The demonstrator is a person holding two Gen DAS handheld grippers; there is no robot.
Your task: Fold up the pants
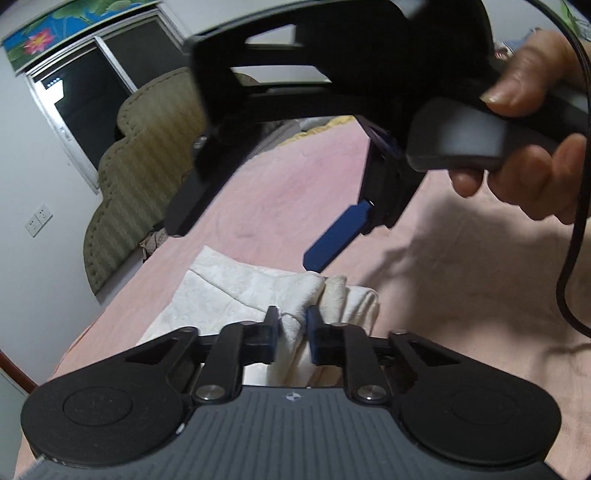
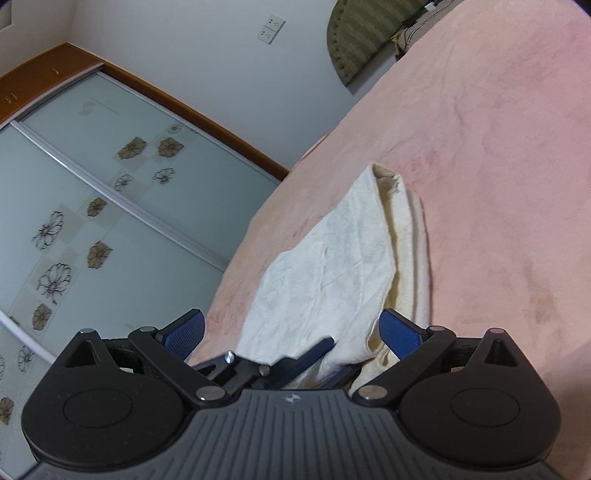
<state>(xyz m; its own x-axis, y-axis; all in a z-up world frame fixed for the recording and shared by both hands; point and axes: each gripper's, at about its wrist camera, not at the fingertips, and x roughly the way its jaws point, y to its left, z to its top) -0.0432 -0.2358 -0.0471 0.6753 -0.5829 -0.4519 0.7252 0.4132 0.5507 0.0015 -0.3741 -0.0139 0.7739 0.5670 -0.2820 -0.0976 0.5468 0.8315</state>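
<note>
The cream pants (image 2: 332, 273) lie folded in layers near the edge of the bed's pink blanket (image 2: 498, 147). The left claw (image 1: 291, 332) is clamped on a bunched fold of them. The right claw (image 2: 291, 332) stands spread apart above the pants (a hand (image 1: 532, 122) grips its handle). An olive headboard (image 1: 147, 166) and wall sockets (image 2: 270, 28) sit beyond.

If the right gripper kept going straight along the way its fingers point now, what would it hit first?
Most likely the folded cream-white pants, which lie on the pink bed cover directly ahead between the open right gripper's blue fingers. Depth is unclear, but nothing else appears in between.
</note>
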